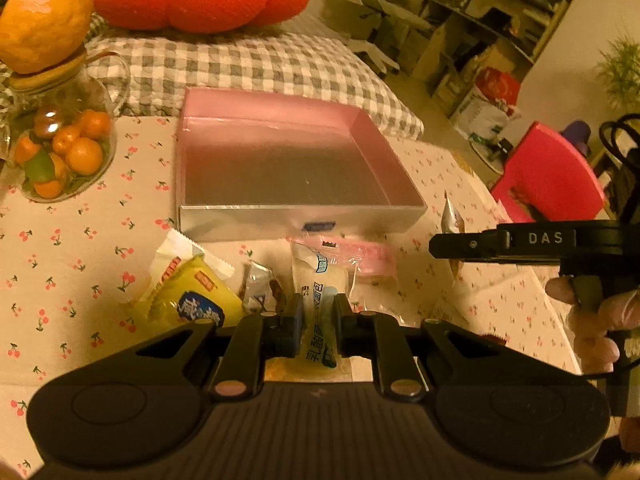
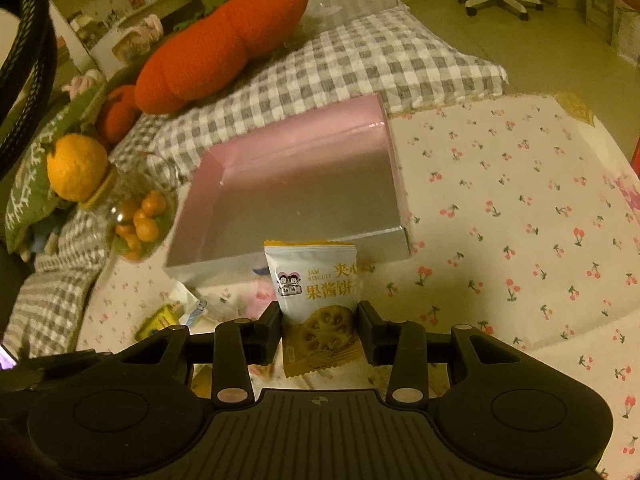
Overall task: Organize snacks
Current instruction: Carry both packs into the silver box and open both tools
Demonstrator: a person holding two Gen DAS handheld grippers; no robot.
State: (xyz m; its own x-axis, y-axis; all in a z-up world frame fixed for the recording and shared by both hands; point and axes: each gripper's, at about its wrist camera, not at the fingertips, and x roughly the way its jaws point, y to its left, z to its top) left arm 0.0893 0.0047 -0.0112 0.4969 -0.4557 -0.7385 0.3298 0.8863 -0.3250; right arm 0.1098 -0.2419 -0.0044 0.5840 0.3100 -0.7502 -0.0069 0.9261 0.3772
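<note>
On the left of the cherry-print tabletop [image 1: 60, 240] stands a glass jar of small oranges [image 1: 60, 156], and just right of it a yellow snack packet [image 1: 196, 296] lies in the loose pile before the empty pink box [image 1: 280, 160]. The left gripper [image 1: 318, 320] is clamped narrowly on a clear milky snack packet [image 1: 320, 300] at that pile. Farther right, the right gripper [image 2: 320, 320] holds a jam biscuit packet [image 2: 316, 292] upright between its partly parted fingers, in front of the box's near wall.
</note>
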